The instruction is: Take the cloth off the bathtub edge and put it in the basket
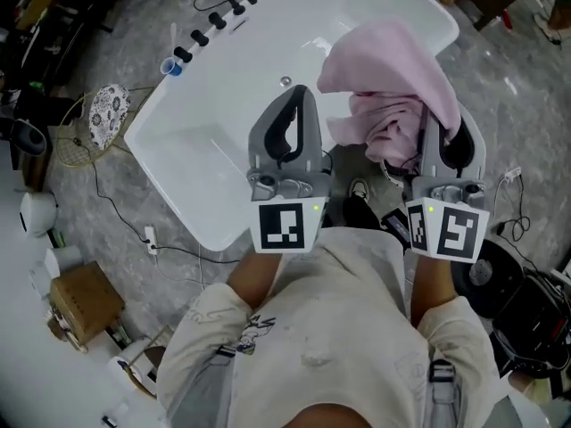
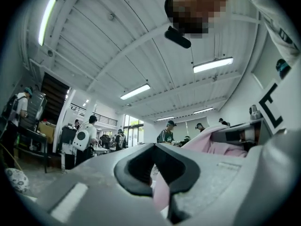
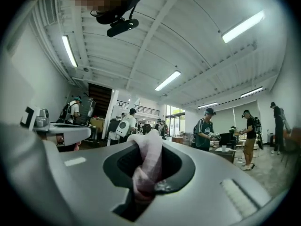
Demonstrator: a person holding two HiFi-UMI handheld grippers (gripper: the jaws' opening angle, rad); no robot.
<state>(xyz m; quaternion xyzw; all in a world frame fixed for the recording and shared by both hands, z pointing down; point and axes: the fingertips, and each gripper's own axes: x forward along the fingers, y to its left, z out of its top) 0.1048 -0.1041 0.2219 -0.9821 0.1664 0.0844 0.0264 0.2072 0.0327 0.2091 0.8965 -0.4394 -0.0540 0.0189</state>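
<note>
- Soft, even overhead light fills the head view. The white bathtub point(image 1: 223, 105) glows bright, with faint glare along its far rim, and the floor point(image 1: 134, 230) beside its left edge lies dimmer.
- Ceiling strip lights point(image 2: 212, 64) burn to pure white in both gripper views, and windows point(image 2: 134, 128) at the hall's far end blow out.
- Wide-angle lenses bow the roof beams point(image 2: 141, 46) and ring both gripper views in black.
- The foreground there is soft and out of focus. The pink cloth point(image 3: 148, 166) close to the lens blurs, while the hall behind holds sharper.
</note>
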